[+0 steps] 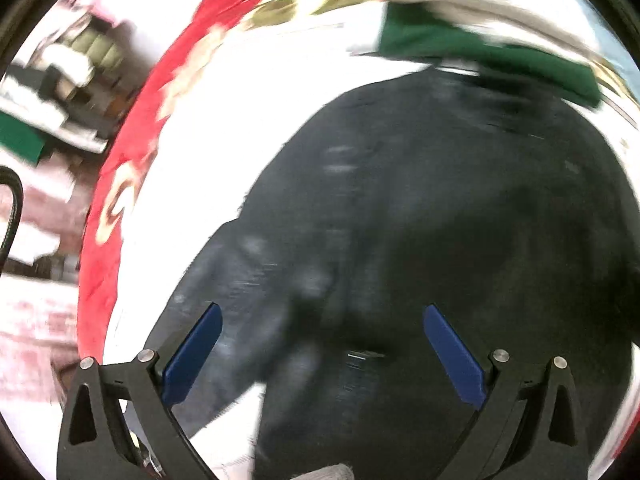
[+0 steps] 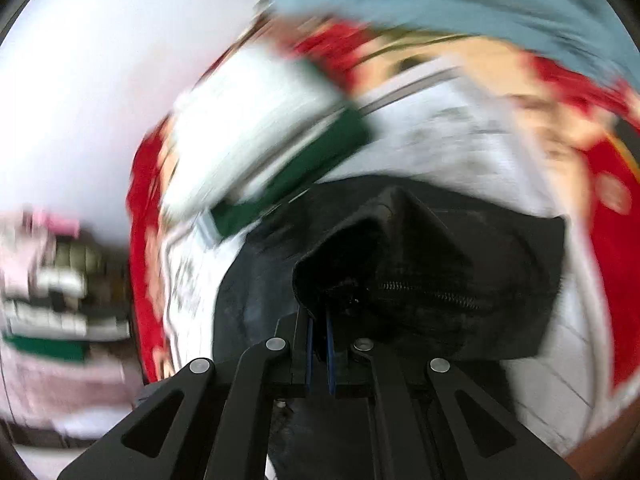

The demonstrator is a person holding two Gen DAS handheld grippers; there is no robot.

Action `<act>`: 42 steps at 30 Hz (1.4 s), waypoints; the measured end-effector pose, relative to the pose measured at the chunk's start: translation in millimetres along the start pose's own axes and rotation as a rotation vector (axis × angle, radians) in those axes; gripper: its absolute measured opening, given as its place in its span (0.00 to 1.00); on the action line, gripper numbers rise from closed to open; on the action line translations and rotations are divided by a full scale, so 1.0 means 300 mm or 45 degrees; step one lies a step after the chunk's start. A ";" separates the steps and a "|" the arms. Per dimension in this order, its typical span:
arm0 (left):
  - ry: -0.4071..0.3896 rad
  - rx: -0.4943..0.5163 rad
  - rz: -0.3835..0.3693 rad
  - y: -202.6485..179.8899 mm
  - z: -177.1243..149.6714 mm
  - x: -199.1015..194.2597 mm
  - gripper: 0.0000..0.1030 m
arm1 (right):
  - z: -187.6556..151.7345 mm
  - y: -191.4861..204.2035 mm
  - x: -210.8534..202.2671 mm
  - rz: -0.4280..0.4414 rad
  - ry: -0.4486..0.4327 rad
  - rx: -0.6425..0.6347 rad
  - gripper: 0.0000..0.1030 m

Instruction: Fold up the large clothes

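In the left wrist view, far to the left of the left gripper (image 1: 322, 316), a blurred stretch of room showed stacked things too smeared to name, and a dark cable (image 1: 12, 216) curved at the picture's edge. Nearer in, the red patterned cloth (image 1: 132, 152) ran as a curved border up and over, with a band of bare white surface (image 1: 224, 120) between it and the dark garment (image 1: 420, 220). The left gripper was released, its blue pads (image 1: 192, 356) spread wide with nothing between them, hanging over the garment's left edge, which slanted down toward the left pad. Ahead and to the right, a folded green-and-white pile (image 1: 480, 52) lay just past the garment's far edge, touching or overlapping it. In the right wrist view, red cloth (image 2: 144, 240) edged the white surface (image 2: 460, 140) left of the right gripper (image 2: 319, 344), and the green-and-white pile (image 2: 280, 152) sat ahead and to the left. The right gripper was clenched on a bunched fold of the dark garment (image 2: 400, 248), which rose as a peak straight ahead, its zipper (image 2: 432, 292) running rightward just beside the pads. To the right lay open white surface, then red cloth, with light blue fabric (image 2: 440, 0) beyond the far edge.
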State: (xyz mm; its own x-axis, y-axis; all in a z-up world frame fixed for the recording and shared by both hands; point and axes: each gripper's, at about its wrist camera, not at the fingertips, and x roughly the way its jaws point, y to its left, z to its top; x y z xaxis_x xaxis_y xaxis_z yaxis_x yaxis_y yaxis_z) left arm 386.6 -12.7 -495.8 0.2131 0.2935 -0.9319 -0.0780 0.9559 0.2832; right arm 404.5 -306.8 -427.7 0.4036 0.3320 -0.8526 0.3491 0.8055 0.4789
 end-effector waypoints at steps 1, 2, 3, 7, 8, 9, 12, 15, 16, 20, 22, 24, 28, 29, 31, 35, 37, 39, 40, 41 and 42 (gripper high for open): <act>0.012 -0.025 0.012 0.039 0.004 0.026 1.00 | -0.007 0.100 0.105 0.006 0.056 -0.072 0.05; 0.023 -0.049 0.030 0.082 0.004 0.057 1.00 | -0.019 0.179 0.199 0.021 0.111 -0.128 0.05; 0.031 -0.068 0.045 0.121 0.001 0.084 1.00 | -0.040 0.249 0.277 0.028 0.154 -0.183 0.05; 0.054 -0.101 0.079 0.218 -0.025 0.155 1.00 | -0.173 0.459 0.602 0.007 0.387 -0.401 0.05; 0.063 -0.100 0.088 0.232 -0.032 0.166 1.00 | -0.201 0.465 0.671 -0.007 0.457 -0.439 0.05; 0.076 -0.100 0.093 0.245 -0.041 0.175 1.00 | -0.222 0.472 0.734 0.000 0.538 -0.445 0.06; 0.126 -0.123 0.085 0.274 -0.076 0.180 1.00 | -0.238 0.429 0.776 0.071 0.618 -0.377 0.11; 0.154 -0.142 0.065 0.286 -0.098 0.148 1.00 | -0.207 0.346 0.665 0.169 0.595 -0.287 0.39; 0.159 -0.153 0.053 0.286 -0.103 0.130 1.00 | -0.190 0.293 0.600 0.165 0.567 -0.247 0.49; 0.143 -0.183 0.014 0.226 -0.087 0.038 1.00 | -0.150 0.020 0.341 -0.031 0.393 -0.138 0.67; 0.118 -0.179 0.007 0.180 -0.059 0.018 1.00 | -0.158 -0.158 0.249 -0.205 0.336 -0.077 0.67; 0.070 -0.151 0.028 0.101 -0.012 0.016 1.00 | -0.179 -0.329 0.223 -0.344 0.351 -0.037 0.67; 0.008 -0.103 0.072 -0.029 0.068 0.057 1.00 | -0.228 -0.542 0.296 -0.487 0.463 -0.091 0.67; 0.011 -0.086 0.097 -0.058 0.087 0.083 1.00 | -0.236 -0.573 0.316 -0.496 0.481 -0.110 0.66; 0.030 -0.077 0.131 -0.076 0.109 0.125 1.00 | -0.228 -0.620 0.316 -0.533 0.425 -0.108 0.58; 0.121 -0.117 0.179 -0.064 0.101 0.231 1.00 | -0.228 -0.722 0.288 -0.634 0.318 -0.030 0.58; 0.165 -0.160 0.139 -0.053 0.088 0.270 1.00 | -0.246 -0.758 0.293 -0.606 0.348 0.016 0.58; 0.182 -0.220 0.101 -0.023 0.085 0.267 1.00 | -0.258 -0.760 0.275 -0.610 0.361 0.015 0.58; 0.187 -0.236 0.087 -0.007 0.082 0.254 1.00 | -0.262 -0.748 0.257 -0.615 0.367 0.000 0.58; 0.188 -0.261 0.069 0.015 0.074 0.232 1.00 | -0.265 -0.734 0.233 -0.609 0.369 -0.010 0.60; 0.176 -0.300 0.043 0.047 0.056 0.198 1.00 | -0.270 -0.704 0.223 -0.603 0.367 -0.022 0.60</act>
State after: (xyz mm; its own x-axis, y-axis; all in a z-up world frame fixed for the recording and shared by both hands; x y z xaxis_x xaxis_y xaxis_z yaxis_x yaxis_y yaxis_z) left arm 414.5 18.4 -543.3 0.0726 0.3052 -0.9495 -0.3109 0.9115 0.2692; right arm 289.5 -414.9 -602.8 -0.0427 0.0504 -0.9978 0.4213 0.9065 0.0278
